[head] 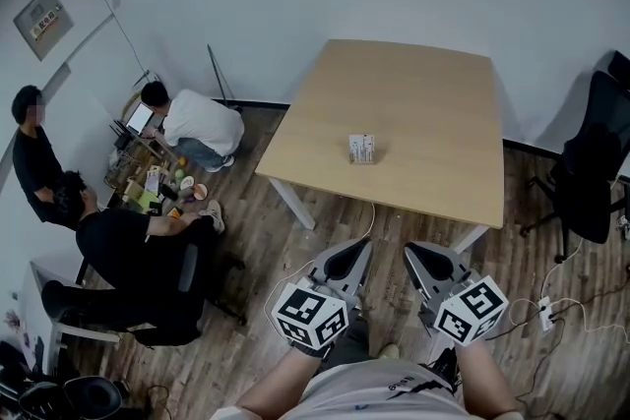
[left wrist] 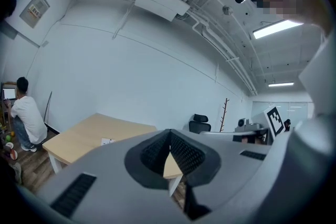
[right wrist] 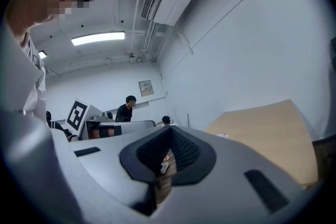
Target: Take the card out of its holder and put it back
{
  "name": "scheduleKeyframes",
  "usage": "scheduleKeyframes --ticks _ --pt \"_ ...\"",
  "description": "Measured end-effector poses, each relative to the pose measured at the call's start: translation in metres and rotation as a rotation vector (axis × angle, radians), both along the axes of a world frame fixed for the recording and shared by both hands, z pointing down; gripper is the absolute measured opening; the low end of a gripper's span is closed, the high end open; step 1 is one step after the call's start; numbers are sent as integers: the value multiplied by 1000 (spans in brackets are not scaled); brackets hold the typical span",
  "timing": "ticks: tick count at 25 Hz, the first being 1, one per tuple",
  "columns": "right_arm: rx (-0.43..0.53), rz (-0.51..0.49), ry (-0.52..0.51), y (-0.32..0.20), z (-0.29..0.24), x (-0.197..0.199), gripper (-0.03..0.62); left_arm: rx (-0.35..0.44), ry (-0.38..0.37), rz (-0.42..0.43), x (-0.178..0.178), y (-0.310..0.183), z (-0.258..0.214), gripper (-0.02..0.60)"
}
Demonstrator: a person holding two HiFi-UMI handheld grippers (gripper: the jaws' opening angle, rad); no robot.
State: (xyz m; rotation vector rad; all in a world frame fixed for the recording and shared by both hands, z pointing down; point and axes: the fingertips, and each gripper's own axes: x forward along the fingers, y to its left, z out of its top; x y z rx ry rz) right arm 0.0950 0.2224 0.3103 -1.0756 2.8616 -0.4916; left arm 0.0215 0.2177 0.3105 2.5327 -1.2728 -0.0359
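On the table (head: pixel 423 103), seen from the head view, the card holder (head: pixel 361 149) stands alone near the middle, well apart from both tools. The left gripper (head: pixel 360 249) and the right gripper (head: pixel 413 251) hang low by the person's body, over the floor, so I judge the task has not started: taking out and putting back are both left to do. The holder is too small here to tell if the card sits inside.

From the left gripper view, the left gripper (left wrist: pixel 169 131) has its jaws meeting at the tips with nothing between them; the card holder (left wrist: pixel 107 141) is a small far spot.

From the right gripper view, the right gripper (right wrist: pixel 169 129) is likewise closed and empty, and the table (right wrist: pixel 268 128) is cut off by the frame edge.
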Motion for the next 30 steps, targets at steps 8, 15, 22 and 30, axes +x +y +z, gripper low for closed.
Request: scheduleKeyframes --ticks 8,15,22,30 --pt "-6 27 23 -87 8 -33 12 8 4 24 -31 -92 11 12" --pt "-5 69 16 -165 17 -67 12 -3 -4 58 -67 -172 28 12" --pt "-38 111 69 -210 47 -72 12 -33 -3 78 -81 -217 62 12" --pt "-52 76 117 -266 96 -59 12 -55 2 38 -72 -258 100 12"
